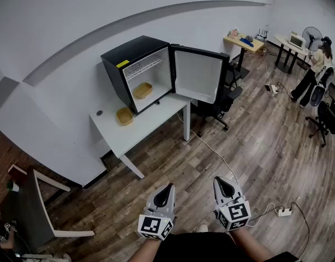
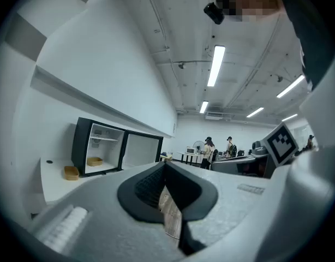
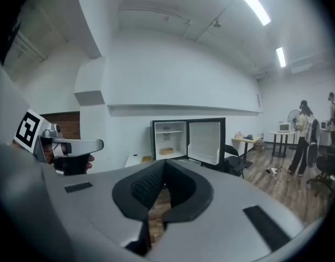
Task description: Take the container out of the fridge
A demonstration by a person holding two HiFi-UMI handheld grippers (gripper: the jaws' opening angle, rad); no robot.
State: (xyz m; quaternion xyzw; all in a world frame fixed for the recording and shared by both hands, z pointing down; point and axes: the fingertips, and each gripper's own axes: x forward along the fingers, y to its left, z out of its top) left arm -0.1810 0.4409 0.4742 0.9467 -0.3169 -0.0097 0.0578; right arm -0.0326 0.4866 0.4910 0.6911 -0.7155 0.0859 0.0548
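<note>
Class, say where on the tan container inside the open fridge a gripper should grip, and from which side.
Probably its front rim wall, one jaw inside, one outside, entering level through the fridge's open front: the container is a shallow open tray under a shelf.

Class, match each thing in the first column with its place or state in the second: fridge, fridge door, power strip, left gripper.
1 fridge
2 fridge door
3 power strip
4 left gripper

A lies on the wood floor
B shut, nothing held
C stands on the white table
D swung open

Pairs: 1-C, 2-D, 3-A, 4-B
</note>
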